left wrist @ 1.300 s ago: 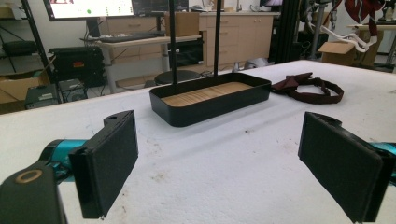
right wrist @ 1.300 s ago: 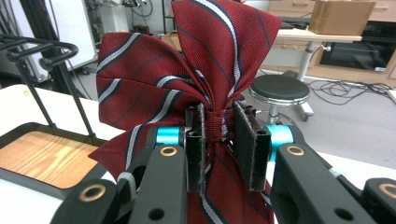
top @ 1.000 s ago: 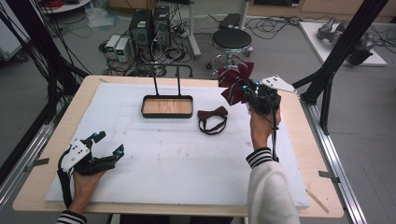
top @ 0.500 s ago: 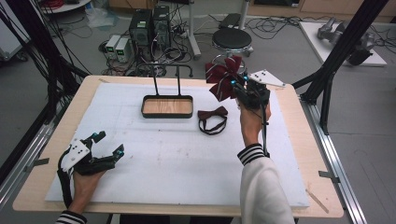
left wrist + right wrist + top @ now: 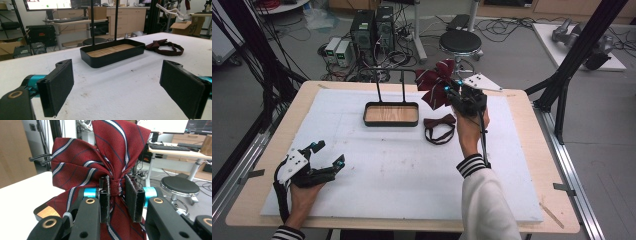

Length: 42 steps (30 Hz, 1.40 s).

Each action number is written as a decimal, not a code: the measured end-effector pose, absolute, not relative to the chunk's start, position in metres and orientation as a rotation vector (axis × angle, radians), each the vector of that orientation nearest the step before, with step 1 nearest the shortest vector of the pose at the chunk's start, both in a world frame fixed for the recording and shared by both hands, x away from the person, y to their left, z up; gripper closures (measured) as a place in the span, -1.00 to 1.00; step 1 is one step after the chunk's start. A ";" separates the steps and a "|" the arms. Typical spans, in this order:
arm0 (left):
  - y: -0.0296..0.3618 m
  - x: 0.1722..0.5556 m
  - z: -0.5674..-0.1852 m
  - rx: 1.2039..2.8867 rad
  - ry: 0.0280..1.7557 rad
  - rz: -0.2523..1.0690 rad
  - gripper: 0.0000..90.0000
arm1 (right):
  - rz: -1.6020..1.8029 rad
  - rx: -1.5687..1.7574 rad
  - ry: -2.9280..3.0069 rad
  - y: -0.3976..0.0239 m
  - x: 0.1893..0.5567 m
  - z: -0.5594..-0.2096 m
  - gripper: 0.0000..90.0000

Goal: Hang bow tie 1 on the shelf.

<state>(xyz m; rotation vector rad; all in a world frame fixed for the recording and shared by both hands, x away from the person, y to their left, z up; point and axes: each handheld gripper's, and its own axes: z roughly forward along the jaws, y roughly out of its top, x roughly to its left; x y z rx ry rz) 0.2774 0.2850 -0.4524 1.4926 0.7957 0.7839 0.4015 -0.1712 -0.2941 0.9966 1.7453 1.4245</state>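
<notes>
My right gripper [image 5: 451, 91] [image 5: 117, 191] is shut on the knot of a red striped bow tie [image 5: 434, 83] [image 5: 100, 157], held in the air above the table's far side, right of the black tray [image 5: 391, 114]. A dark maroon bow tie [image 5: 439, 128] [image 5: 163, 47] lies flat on the white mat below that hand. The tray [image 5: 113, 52] has a wooden floor and two upright black rods. My left gripper [image 5: 324, 156] [image 5: 125, 87] rests open near the front left corner, nothing between its pads.
The white mat [image 5: 402, 170] covers most of the wooden table [image 5: 522, 100]. A black frame leg [image 5: 562, 105] stands at the right edge. A round stool [image 5: 460, 42] and computer cases [image 5: 372, 25] sit on the floor beyond the far edge.
My right gripper has carried the striped bow tie leftward and a little up, from the far right toward the tray. The left gripper has stayed still.
</notes>
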 end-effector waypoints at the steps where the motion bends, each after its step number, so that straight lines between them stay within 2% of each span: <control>1: 0.285 0.277 -0.452 1.492 0.795 0.784 -0.72 | 1.429 0.986 1.749 -0.169 0.401 -0.294 0.67; 23: 0.285 0.277 -0.452 1.494 0.796 0.783 -0.72 | 1.507 0.910 1.822 -0.124 0.399 -0.291 0.67; 42: 0.285 0.277 -0.452 1.497 0.797 0.782 -0.72 | 1.560 0.896 1.829 -0.104 0.408 -0.285 0.67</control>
